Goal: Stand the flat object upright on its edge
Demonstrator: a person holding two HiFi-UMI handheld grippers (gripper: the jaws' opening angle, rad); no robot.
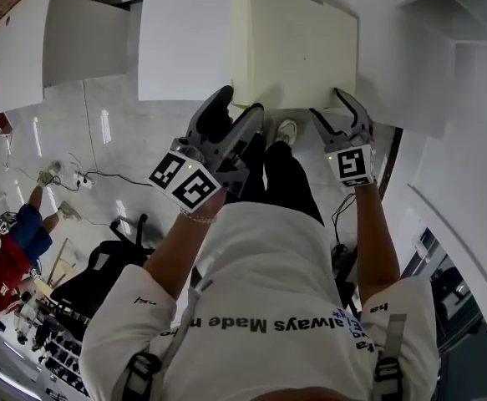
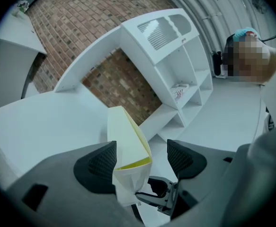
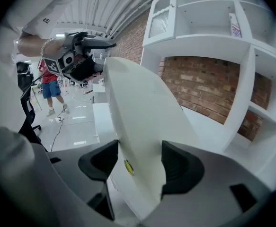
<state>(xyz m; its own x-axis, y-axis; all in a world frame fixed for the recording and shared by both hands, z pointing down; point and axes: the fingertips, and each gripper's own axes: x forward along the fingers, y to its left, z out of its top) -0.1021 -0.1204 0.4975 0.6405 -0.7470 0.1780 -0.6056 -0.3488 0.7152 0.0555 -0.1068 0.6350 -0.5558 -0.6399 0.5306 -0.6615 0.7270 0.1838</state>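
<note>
The board [image 1: 297, 44] lay across the near edge of the tabletop [image 1: 185, 48], its long axis running from 9 o'clock to 3 o'clock in the head view. 1 end sat in each tool, so it lay straight ahead of both, with the left hand-held gripper [image 1: 233, 115] at its 9 o'clock end and the right hand-held gripper [image 1: 341, 115] at its 3 o'clock end.

The right gripper view looked down the board's length. There the board [image 3: 142, 117] rose close to upright with a slight lean, and both pads were pressed on its 2 faces, pinching it.

In the left gripper view the jaws stood spread. The board's end [image 2: 123, 136] rested against the pad at 9 o'clock [image 2: 97, 162], while the pad at 3 o'clock [image 2: 182, 157] stood clear of it across a gap.

So the right side seemed to carry the grip and the left side served more as a loose guide. No view showed whether the lower long edge touched the tabletop.

The coming move probably turned on that axis. With the ends held at 9 and 3, the board could only pivot about its own length, toward 12 or 6. Setting it square on its long edge would call for both tools to stay level. Letting go of the right pinch first risked a topple, since the left jaws were not closed on it.
</note>
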